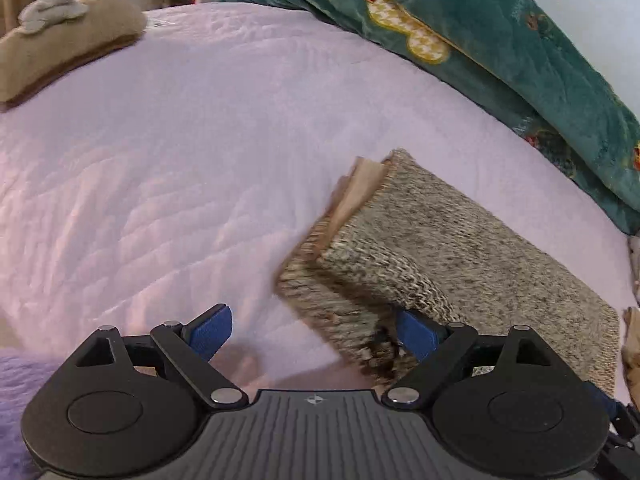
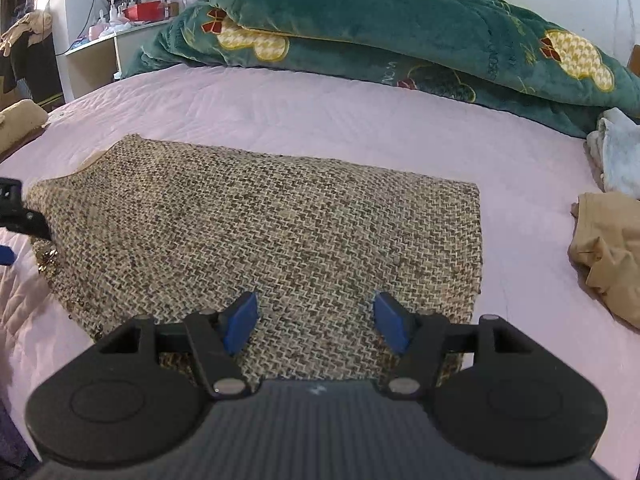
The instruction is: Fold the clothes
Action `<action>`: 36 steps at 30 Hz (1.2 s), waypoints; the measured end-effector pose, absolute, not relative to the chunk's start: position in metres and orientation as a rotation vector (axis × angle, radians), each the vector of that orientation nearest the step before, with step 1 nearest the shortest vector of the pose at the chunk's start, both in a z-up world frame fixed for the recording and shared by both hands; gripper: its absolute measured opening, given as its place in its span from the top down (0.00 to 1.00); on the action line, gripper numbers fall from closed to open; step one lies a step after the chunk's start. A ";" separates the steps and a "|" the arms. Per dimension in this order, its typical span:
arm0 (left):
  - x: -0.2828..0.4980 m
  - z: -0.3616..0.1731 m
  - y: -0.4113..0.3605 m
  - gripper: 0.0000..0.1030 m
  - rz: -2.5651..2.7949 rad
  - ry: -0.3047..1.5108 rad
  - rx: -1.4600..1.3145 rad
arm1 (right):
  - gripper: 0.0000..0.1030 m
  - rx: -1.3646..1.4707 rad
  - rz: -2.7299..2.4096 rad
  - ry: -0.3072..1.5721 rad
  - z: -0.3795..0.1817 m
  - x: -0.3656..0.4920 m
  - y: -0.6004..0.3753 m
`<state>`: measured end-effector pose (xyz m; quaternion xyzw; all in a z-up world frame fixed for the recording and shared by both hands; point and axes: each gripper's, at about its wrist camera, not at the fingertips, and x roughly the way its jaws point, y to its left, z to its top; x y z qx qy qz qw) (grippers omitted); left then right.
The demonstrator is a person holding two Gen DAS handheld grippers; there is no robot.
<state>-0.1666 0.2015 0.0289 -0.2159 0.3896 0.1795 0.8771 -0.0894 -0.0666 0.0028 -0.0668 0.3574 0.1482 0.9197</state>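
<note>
A brown-and-beige tweed garment (image 2: 256, 224) lies folded into a rectangle on the pink bedspread (image 2: 320, 120). In the left wrist view the garment (image 1: 440, 248) is at the right, its near corner raised and its tan lining (image 1: 360, 192) showing at the far end. My left gripper (image 1: 314, 316) is open at that corner, with its right blue pad (image 1: 416, 336) tucked against the fabric edge and the left pad over bare bedspread. My right gripper (image 2: 316, 304) is open just above the garment's near edge, holding nothing. The left gripper (image 2: 16, 216) shows at the garment's left end.
A teal blanket (image 2: 400, 28) is heaped along the back of the bed. A tan crumpled garment (image 2: 608, 252) and a pale cloth (image 2: 620, 152) lie at the right. A tan folded item (image 1: 60, 44) sits far left, and purple fabric (image 1: 16, 392) is near left.
</note>
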 end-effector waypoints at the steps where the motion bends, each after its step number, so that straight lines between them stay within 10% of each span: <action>1: -0.168 0.030 0.202 0.13 0.385 0.812 -0.438 | 0.34 -0.140 0.305 0.735 0.003 -0.089 -0.066; 22: -0.137 0.018 0.198 0.07 0.341 0.772 -0.344 | 0.27 -0.133 0.308 0.708 -0.001 -0.092 -0.067; 31: -0.138 0.019 0.178 0.73 0.264 0.697 -0.323 | 0.27 -0.164 0.323 0.654 0.018 -0.100 -0.061; 36: -0.140 0.020 0.169 0.76 0.222 0.650 -0.310 | 0.29 -0.186 0.364 0.587 0.033 -0.102 -0.054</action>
